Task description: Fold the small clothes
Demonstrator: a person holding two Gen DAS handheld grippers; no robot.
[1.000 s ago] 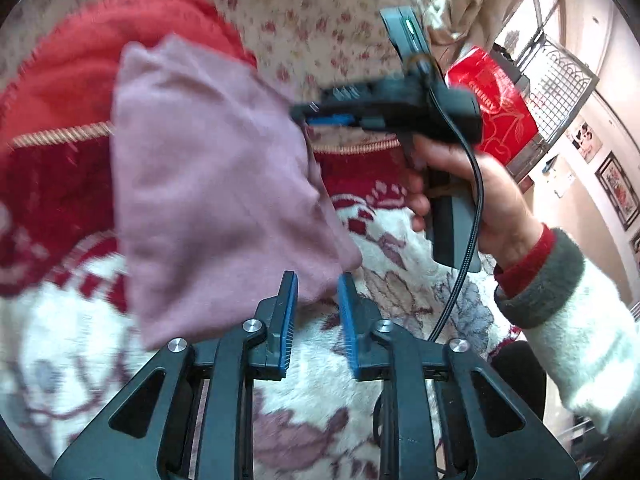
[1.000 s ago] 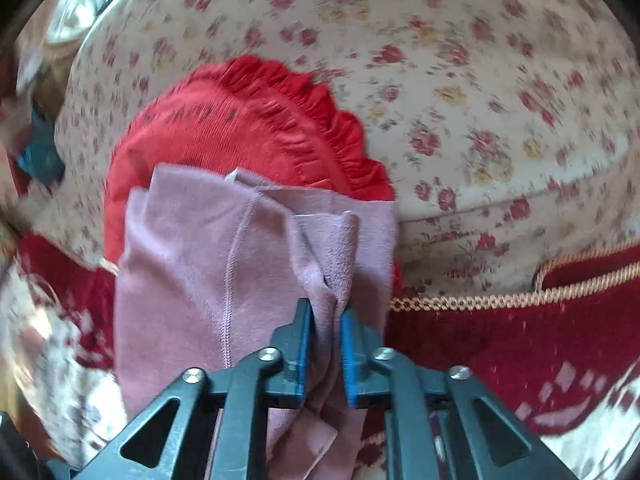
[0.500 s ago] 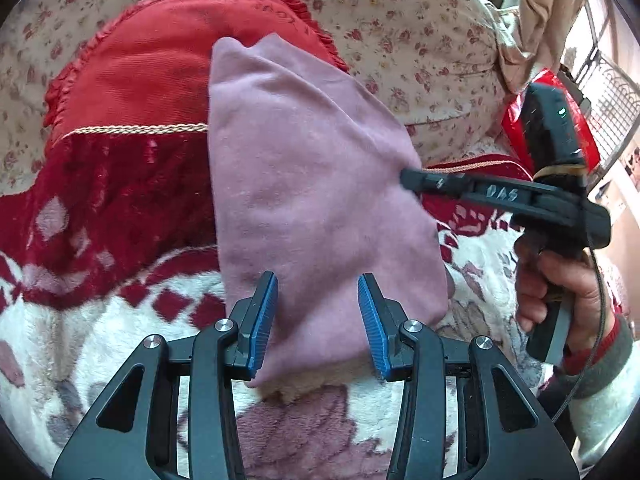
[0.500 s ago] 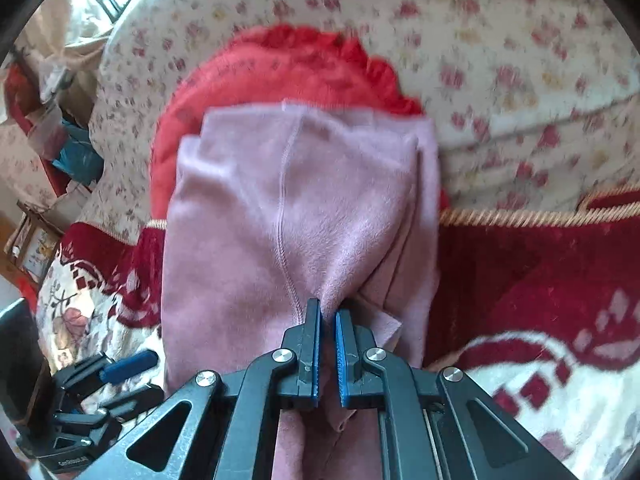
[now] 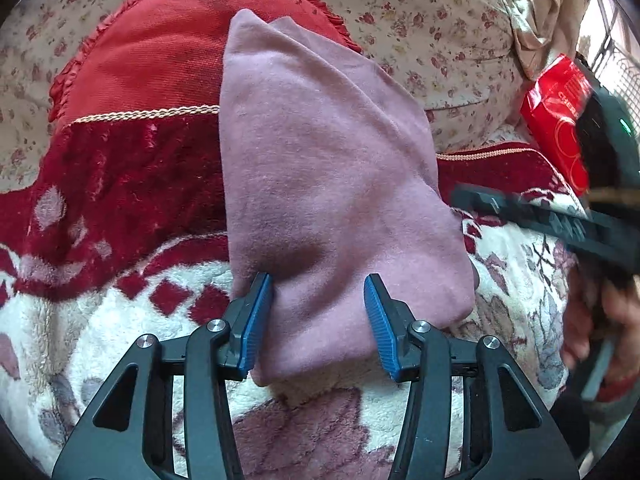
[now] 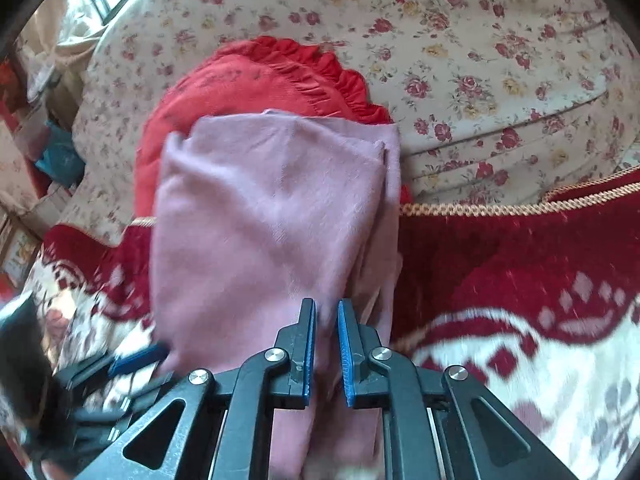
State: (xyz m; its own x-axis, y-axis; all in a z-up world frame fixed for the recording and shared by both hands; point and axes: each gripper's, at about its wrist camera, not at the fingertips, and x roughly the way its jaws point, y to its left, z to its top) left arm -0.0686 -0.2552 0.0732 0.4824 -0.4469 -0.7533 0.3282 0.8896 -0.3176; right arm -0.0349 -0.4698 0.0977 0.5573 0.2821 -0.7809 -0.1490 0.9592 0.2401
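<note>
A folded pink garment [image 5: 328, 184] lies on the red and white fleece blanket [image 5: 100, 320], its far end against a red cushion [image 5: 160, 48]. My left gripper [image 5: 318, 320] is open, its blue pads either side of the garment's near edge. In the right wrist view the same garment [image 6: 264, 216] fills the middle. My right gripper [image 6: 326, 344] has its jaws slightly apart over the garment's near end, gripping no cloth. It shows blurred at the right of the left wrist view [image 5: 540, 216].
A floral sofa back [image 6: 480, 60] rises behind the red cushion [image 6: 256, 80]. A red bag [image 5: 560, 120] sits at the far right. The left gripper shows blurred at the lower left of the right wrist view [image 6: 132, 360].
The right gripper has let go of the garment and its jaws have parted a little. The garment has settled flat on the blanket. The left gripper has opened wider and moved up to its near edge.
</note>
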